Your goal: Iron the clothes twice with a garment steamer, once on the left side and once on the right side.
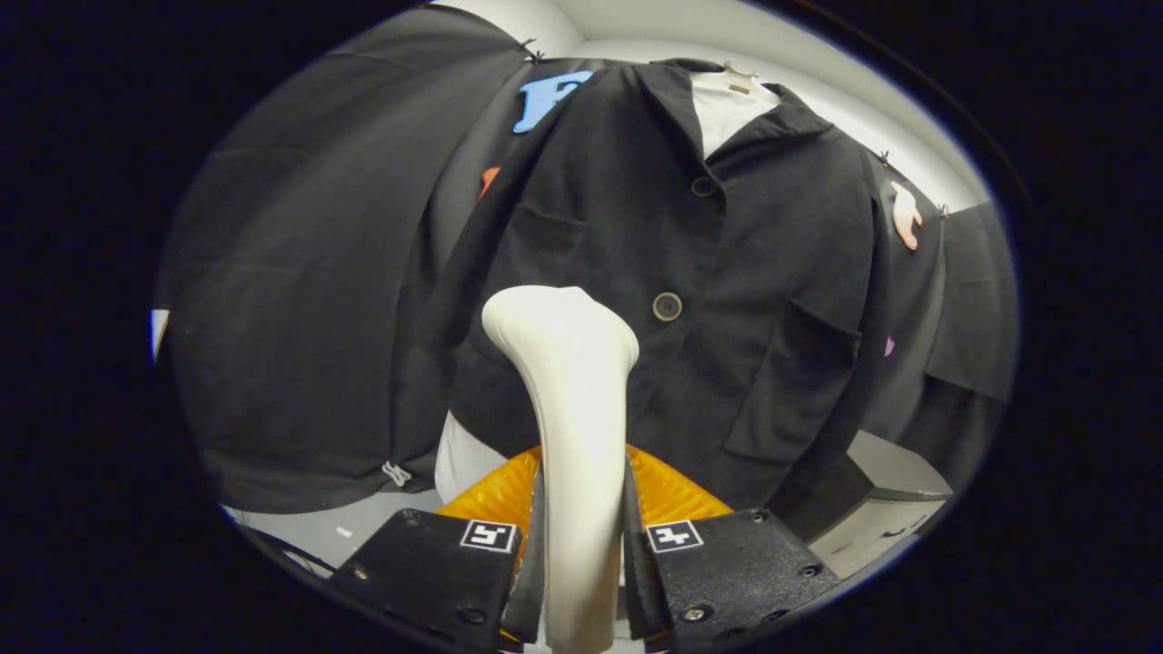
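The gripper (581, 536) is clamped on the steamer (568, 400), both fingers pressing its upright handle, its head raised toward the jacket (690, 272) just ahead.

- The garment steamer (571, 409) stands upright between the fingers of the tongs (581, 554), both pressing on its handle
- The steamer's head rises ahead of the fingers, in front of the jacket's (690, 300) lower middle, just left of a button (667, 306)
- The jacket hangs on a hanger (738, 71) before the booth wall
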A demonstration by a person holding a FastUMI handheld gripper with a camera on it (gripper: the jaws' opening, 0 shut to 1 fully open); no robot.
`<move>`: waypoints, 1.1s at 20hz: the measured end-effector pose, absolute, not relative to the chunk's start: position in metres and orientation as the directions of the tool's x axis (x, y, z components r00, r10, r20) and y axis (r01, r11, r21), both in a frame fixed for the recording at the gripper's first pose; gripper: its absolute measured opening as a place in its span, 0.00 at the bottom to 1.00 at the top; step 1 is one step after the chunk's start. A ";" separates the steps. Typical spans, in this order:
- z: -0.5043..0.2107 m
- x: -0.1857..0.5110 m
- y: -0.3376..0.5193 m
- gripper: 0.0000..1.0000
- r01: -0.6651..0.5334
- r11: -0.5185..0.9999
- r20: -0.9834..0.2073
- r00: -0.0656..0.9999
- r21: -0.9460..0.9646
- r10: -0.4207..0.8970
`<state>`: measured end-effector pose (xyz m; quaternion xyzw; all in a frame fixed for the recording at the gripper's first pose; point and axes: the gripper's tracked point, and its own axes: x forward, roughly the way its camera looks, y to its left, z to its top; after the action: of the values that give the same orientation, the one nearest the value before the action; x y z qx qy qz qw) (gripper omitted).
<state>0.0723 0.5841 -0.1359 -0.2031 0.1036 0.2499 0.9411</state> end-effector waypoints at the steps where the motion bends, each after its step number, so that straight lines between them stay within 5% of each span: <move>1: -0.145 0.069 0.583 0.39 -0.520 0.788 -0.321 0.847 -0.329 0.424; 12: -0.214 0.014 0.531 0.39 -0.567 0.784 -0.599 0.727 -0.250 0.335; 22: -0.142 -0.010 0.380 0.39 -0.390 0.904 -0.548 0.801 -0.172 0.242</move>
<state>-0.0100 0.3799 -0.1417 -0.1394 0.2668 0.1684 0.9387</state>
